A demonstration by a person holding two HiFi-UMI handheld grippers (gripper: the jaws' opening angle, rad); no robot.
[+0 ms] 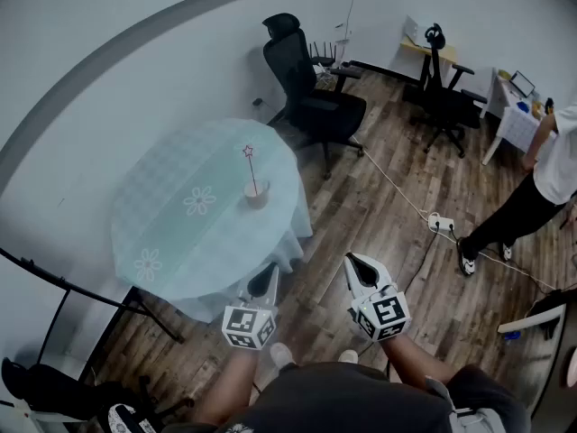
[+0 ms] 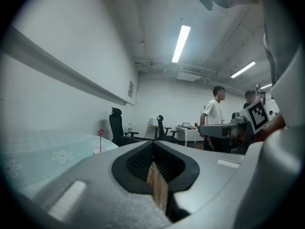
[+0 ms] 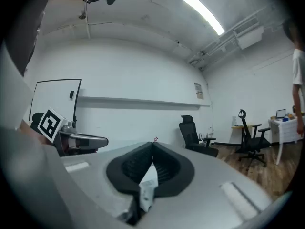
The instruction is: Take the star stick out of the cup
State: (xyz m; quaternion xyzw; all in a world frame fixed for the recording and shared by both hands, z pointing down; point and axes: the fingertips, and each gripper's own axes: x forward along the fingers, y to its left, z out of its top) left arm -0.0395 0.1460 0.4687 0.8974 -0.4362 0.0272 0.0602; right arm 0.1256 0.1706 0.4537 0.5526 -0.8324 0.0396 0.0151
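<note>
The star stick, a thin rod with a small red star on top, stands upright in a pale cup on the round table, which has a light teal daisy cloth. Both grippers hover off the table's near edge, well short of the cup. My left gripper is shut and empty, and so is my right gripper. From the left gripper view the star stick is small and far away, left of the shut left gripper. In the right gripper view the star just shows above the shut right gripper.
A black office chair stands just behind the table, and another chair is by the far desks. A white power strip and its cable lie on the wood floor. A person stands at right. A black metal frame is at left.
</note>
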